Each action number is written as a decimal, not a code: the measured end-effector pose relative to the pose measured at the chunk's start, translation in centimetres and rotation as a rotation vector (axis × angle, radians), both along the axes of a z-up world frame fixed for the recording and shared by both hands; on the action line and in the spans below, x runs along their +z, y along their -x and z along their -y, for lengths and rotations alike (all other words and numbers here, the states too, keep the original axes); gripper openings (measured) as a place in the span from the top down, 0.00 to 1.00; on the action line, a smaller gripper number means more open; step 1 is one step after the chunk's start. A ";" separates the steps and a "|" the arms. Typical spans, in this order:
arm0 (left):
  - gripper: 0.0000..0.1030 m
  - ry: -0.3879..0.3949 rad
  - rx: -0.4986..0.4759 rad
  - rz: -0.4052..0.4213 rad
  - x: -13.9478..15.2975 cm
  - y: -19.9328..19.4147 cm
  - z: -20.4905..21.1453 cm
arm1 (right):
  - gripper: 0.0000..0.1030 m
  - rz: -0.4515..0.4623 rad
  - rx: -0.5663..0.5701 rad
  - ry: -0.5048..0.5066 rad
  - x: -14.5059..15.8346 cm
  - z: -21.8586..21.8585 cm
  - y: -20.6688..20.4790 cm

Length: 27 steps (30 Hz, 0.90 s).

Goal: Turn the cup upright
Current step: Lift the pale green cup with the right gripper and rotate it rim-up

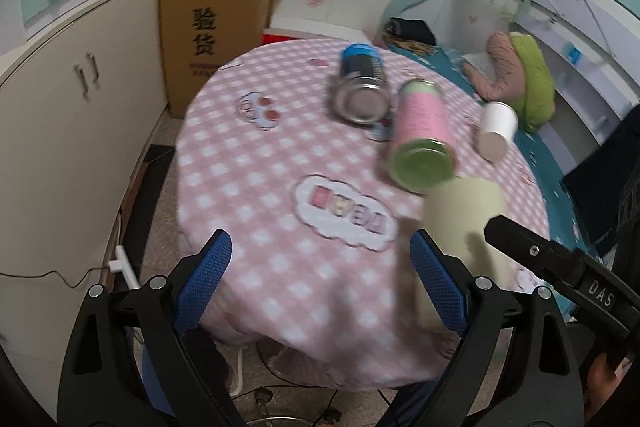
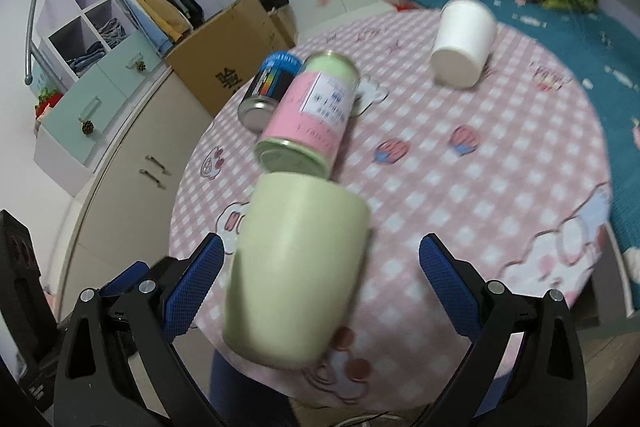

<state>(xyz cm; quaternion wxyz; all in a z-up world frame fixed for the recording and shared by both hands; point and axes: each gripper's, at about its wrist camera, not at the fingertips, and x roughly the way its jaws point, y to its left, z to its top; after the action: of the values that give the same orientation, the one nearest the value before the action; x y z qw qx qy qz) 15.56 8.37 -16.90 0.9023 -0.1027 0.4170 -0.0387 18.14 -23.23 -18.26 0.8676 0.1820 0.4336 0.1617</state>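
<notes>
A pale green cup (image 2: 296,271) stands upside down near the front edge of the round table (image 2: 500,163), its base facing up. My right gripper (image 2: 320,267) is open with its blue fingers on either side of the cup, not touching it. In the left wrist view the cup (image 1: 464,223) is at the right, partly behind that gripper's right finger (image 1: 440,279). My left gripper (image 1: 320,275) is open and empty over the table's near edge. The right gripper's black body (image 1: 560,267) reaches in from the right.
A pink and green can (image 2: 308,123) and a blue can (image 2: 268,87) lie on their sides mid-table. A white paper cup (image 2: 460,43) sits upside down at the far right. A cardboard box (image 1: 216,23), cream cabinets (image 1: 76,99) and a bed (image 2: 560,11) surround the table.
</notes>
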 end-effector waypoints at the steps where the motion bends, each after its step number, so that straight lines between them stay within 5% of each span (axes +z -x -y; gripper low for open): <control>1: 0.11 0.002 0.000 -0.005 -0.1 -0.2 -0.3 | 0.08 -0.013 0.003 -0.007 -0.3 -0.3 -0.3; 13: 0.11 -0.009 -0.041 -0.049 -1.7 -2.1 0.0 | 0.09 -0.133 0.039 -0.079 -2.9 -0.8 -3.8; 16: 0.11 -0.007 -0.046 -0.050 -1.7 -2.3 0.3 | 0.19 -0.136 0.067 -0.127 -2.9 -0.5 -4.0; 22: 0.11 -0.002 -0.057 -0.036 -1.1 -2.7 1.5 | 0.19 -0.061 0.082 -0.029 -0.9 0.0 -2.7; 27: 0.11 -0.003 -0.065 -0.020 -0.5 -3.2 2.6 | 0.20 0.094 0.046 0.164 1.7 0.8 -1.4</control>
<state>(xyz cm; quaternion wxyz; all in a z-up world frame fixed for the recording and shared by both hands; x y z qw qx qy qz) 18.78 5.75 -17.36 0.8965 -0.0884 0.4290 -0.0663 19.54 -24.03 -16.52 0.8951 0.0925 0.4081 0.1540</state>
